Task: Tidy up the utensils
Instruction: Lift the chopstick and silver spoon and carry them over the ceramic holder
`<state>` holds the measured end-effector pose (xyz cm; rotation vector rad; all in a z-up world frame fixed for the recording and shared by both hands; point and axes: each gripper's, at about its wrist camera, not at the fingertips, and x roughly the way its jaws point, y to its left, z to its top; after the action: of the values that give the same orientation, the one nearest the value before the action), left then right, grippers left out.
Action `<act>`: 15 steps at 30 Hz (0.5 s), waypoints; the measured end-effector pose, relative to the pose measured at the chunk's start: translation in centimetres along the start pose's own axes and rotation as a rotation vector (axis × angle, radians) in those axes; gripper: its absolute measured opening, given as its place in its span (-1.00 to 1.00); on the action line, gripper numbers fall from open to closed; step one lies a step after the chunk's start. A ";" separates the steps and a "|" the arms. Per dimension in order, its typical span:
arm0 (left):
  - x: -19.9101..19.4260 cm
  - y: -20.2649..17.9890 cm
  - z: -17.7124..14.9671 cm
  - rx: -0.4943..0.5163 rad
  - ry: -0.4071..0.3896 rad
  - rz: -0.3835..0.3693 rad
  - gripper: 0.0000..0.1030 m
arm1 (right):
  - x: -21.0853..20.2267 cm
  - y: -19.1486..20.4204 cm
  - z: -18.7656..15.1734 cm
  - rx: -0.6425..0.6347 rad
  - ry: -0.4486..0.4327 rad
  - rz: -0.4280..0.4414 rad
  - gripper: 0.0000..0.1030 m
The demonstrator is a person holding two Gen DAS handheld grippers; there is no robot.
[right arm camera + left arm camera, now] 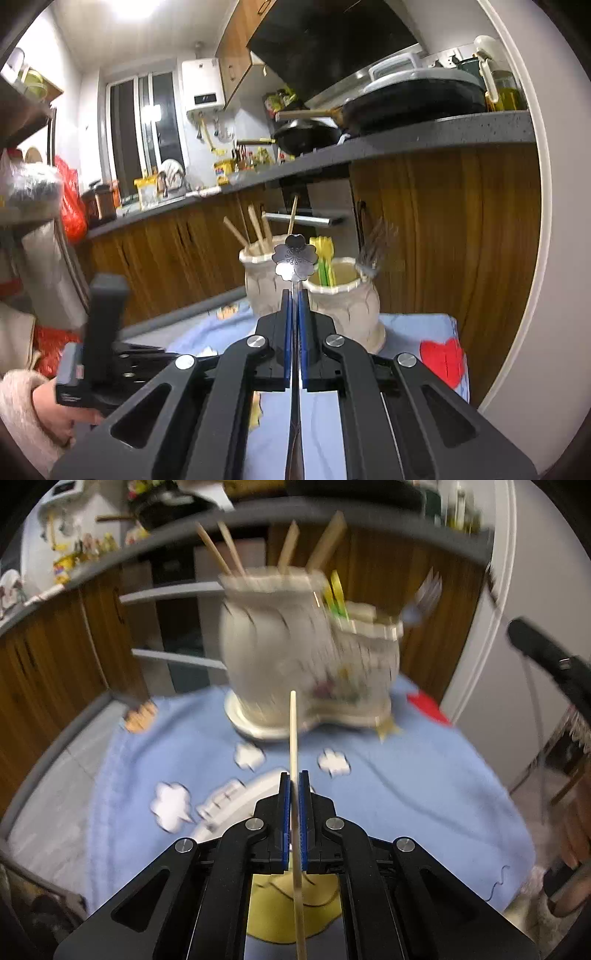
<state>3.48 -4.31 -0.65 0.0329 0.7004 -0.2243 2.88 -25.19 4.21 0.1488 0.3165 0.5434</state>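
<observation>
Wooden chopstick pinched tight in the left tool, pointing at the two-part ceramic holder on the blue-clothed surface. Right tool is clamped on a flower-headed metal spoon, the holder's cups just beyond. Risk from here: the thin stick could pivot in the pads and miss the taller cup with the other chopsticks, or knock the rim. Motion blur smears the left view; the spoon's handle end is cut off.
</observation>
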 end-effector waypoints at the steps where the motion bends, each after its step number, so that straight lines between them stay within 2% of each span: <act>1: -1.0 0.6 0.5 -0.014 -0.044 -0.009 -0.91 | 0.3 -0.1 0.7 0.004 -0.013 -0.002 -0.94; 7: -4.7 3.4 4.7 -0.085 -0.283 -0.073 -0.91 | 2.3 -0.7 3.9 0.041 -0.092 -0.008 -0.94; 15: -3.8 4.2 12.2 -0.128 -0.526 -0.209 -0.91 | 5.3 -2.2 7.8 0.084 -0.254 -0.009 -0.94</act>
<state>9.33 -0.81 10.90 -0.2166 0.1916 -0.3708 10.84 -24.68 9.73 0.2949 0.0926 0.4959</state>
